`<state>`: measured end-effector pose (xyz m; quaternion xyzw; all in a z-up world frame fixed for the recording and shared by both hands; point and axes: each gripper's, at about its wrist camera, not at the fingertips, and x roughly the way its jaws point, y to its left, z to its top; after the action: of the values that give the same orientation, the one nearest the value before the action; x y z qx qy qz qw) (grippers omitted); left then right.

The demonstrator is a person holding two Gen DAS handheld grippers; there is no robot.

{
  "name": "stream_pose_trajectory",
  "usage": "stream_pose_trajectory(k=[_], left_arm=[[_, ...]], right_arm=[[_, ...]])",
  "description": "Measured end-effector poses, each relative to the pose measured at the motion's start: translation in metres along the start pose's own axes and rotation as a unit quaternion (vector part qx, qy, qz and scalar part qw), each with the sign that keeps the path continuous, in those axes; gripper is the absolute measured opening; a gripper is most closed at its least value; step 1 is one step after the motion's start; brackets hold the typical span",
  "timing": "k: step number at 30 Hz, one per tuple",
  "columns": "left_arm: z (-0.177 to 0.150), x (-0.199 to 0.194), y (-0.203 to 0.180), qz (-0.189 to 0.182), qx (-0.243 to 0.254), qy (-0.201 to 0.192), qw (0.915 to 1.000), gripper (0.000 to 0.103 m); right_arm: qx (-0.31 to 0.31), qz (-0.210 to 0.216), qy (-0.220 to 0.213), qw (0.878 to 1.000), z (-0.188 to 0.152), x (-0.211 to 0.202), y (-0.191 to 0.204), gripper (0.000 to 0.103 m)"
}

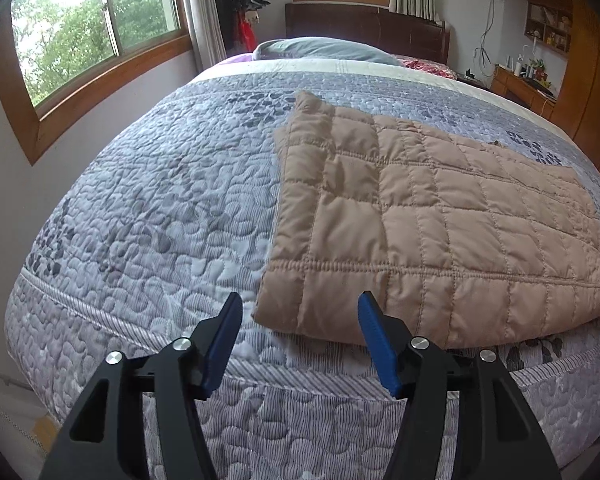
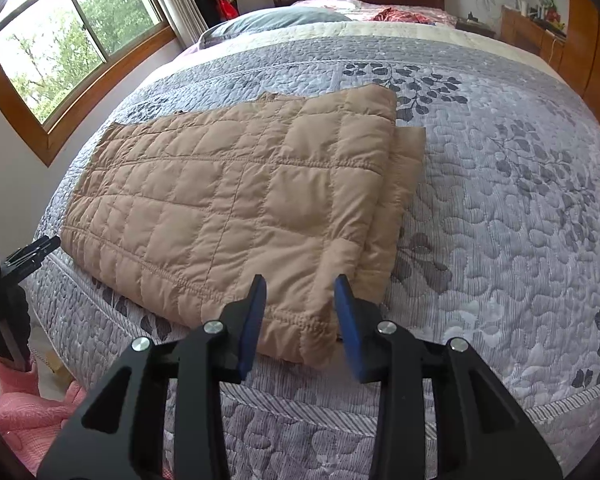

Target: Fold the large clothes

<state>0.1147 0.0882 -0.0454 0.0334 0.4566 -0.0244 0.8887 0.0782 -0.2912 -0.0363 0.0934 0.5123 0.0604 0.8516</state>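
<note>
Nearest the lens, the left hand-held gripper (image 1: 300,304) hangs released, jaws spread, just off the near left corner of the tan quilted jacket (image 1: 428,224), which lies part-folded on the bed (image 1: 148,208) near its foot edge. To fold well, each side should probably pinch all layers at its near corner. The right hand-held gripper (image 2: 300,288) is likewise released, poised at the near right corner.

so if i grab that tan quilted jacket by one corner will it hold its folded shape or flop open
The tan quilted jacket would probably flop open: its layers lie loose, with an under-layer poking out on one side. Puffy padding suggests it is light for its bulk. The smooth shell may slide between the right gripper's open fingers.
</note>
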Motion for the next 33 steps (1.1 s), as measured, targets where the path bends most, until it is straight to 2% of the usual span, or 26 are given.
stream_pose_trajectory(k=[4,8,12,15,19,25,27,33], left_arm=[[-0.007,0.004,0.003,0.000,-0.008,0.010,0.9999,0.061],[-0.014,0.013,0.008,-0.015,-0.027,0.033,0.9990,0.061],[-0.021,0.023,0.017,-0.045,-0.060,0.057,0.9955,0.064],[-0.026,0.029,0.025,-0.086,-0.099,0.067,0.9892,0.065],[-0.030,0.039,0.035,-0.138,-0.161,0.079,0.9740,0.066],[-0.022,0.052,0.041,-0.152,-0.192,0.068,0.9671,0.069],[-0.016,0.058,0.046,-0.165,-0.210,0.064,0.9614,0.070],[-0.012,0.075,0.061,-0.234,-0.295,0.059,0.9245,0.069]], right_arm=[[-0.012,-0.009,0.014,1.000,-0.001,0.009,0.002,0.035],[-0.011,-0.028,0.069,0.997,-0.007,0.050,-0.011,0.035],[-0.013,-0.032,0.066,0.997,-0.008,0.058,-0.012,0.035],[-0.011,-0.030,0.063,0.997,-0.009,0.058,-0.012,0.035],[-0.006,-0.028,0.063,0.998,-0.009,0.058,-0.013,0.035],[0.004,-0.017,0.063,0.998,-0.008,0.055,-0.017,0.035],[0.004,-0.017,0.062,0.998,-0.009,0.055,-0.016,0.035],[0.010,-0.009,0.064,0.998,-0.009,0.054,-0.019,0.035]])
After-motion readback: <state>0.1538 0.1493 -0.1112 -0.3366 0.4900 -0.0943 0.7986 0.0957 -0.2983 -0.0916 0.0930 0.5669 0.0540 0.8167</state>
